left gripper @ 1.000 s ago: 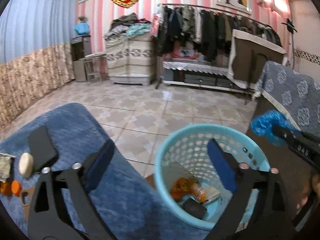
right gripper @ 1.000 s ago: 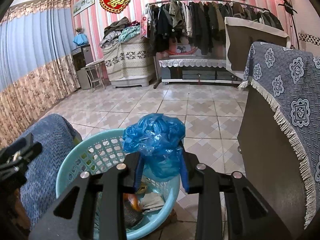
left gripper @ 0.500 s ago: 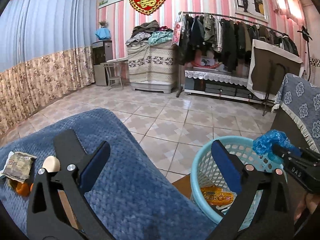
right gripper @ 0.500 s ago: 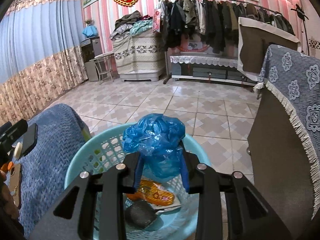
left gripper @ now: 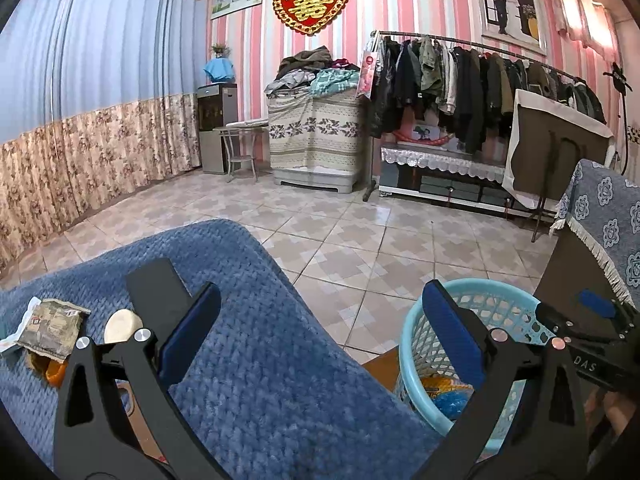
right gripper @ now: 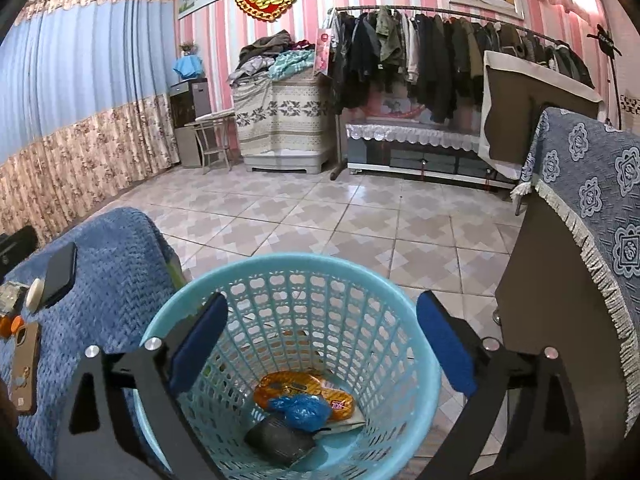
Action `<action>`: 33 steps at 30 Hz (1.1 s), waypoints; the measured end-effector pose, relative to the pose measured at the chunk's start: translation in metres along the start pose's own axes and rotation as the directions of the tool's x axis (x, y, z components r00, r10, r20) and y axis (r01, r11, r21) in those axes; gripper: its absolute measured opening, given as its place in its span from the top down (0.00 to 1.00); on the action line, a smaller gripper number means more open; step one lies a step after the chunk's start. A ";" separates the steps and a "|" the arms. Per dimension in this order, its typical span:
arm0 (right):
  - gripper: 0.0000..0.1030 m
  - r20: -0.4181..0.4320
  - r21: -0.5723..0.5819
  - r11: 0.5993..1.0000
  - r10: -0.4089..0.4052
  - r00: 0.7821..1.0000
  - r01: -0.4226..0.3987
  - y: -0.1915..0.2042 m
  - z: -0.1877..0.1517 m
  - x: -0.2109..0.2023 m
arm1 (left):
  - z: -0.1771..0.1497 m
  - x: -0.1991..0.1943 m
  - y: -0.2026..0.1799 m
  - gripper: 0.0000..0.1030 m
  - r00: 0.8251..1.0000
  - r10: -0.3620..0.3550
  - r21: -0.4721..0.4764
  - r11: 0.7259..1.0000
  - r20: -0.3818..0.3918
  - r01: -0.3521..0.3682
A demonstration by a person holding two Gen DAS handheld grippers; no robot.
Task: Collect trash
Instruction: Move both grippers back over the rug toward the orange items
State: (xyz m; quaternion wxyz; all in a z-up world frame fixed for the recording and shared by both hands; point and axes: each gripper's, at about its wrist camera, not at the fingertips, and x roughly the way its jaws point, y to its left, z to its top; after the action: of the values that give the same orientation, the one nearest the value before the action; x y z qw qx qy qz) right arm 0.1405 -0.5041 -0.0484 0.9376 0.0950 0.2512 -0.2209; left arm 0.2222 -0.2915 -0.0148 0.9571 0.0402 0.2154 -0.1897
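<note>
A light blue plastic basket (right gripper: 424, 364) stands on the floor beside a blue blanket (left gripper: 256, 360). A crumpled blue plastic bag (right gripper: 302, 408) lies in it on an orange wrapper (right gripper: 288, 388) and a dark pouch (right gripper: 276, 440). My right gripper (right gripper: 320, 344) is open and empty above the basket. My left gripper (left gripper: 320, 332) is open and empty over the blanket's edge, with the basket (left gripper: 500, 308) at its right. On the blanket at the left lie a crumpled wrapper (left gripper: 52, 328), a pale round piece (left gripper: 122, 324) and orange bits (left gripper: 54, 372).
A black phone (right gripper: 60, 276) and a tan phone case (right gripper: 24, 364) lie on the blanket. A cabinet with a blue patterned cloth (right gripper: 592, 200) stands right of the basket. Tiled floor (left gripper: 360, 232) stretches to a clothes rack (left gripper: 460, 76) and covered furniture (left gripper: 316, 136) at the back.
My right gripper has opened and the blue bag has dropped into the basket. My left gripper has swung left and up, off the basket and over the blanket.
</note>
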 end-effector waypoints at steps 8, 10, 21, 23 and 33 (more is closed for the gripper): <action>0.08 0.003 -0.016 1.000 0.001 1.000 -0.001 0.004 0.000 0.001 | -0.005 -0.009 0.019 0.05 1.000 0.028 -0.014 0.999 -0.002 -0.028; 0.08 0.004 -0.028 1.000 0.001 1.000 -0.001 0.008 0.000 0.001 | -0.006 -0.013 0.027 0.05 0.999 0.038 -0.022 0.999 -0.001 -0.038; 0.08 0.014 -0.079 0.996 0.035 0.999 -0.034 0.036 -0.003 -0.005 | -0.019 -0.038 0.083 0.05 0.993 0.115 -0.059 0.992 -0.007 -0.115; 0.08 0.013 -0.106 0.994 0.035 0.999 -0.033 0.046 -0.005 -0.004 | -0.021 -0.044 0.096 0.05 0.991 0.133 -0.064 0.989 -0.008 -0.134; 0.08 0.003 -0.196 0.977 0.085 0.996 -0.083 0.100 -0.014 -0.017 | -0.042 -0.074 0.167 0.05 0.974 0.224 -0.097 0.969 -0.028 -0.226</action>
State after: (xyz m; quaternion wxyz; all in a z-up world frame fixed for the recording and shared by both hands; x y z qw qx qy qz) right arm 0.1677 -0.4053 -0.0454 0.9523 0.0119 0.2620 -0.1558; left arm 0.2074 -0.1045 -0.0215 0.9714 0.0180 0.2268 -0.0686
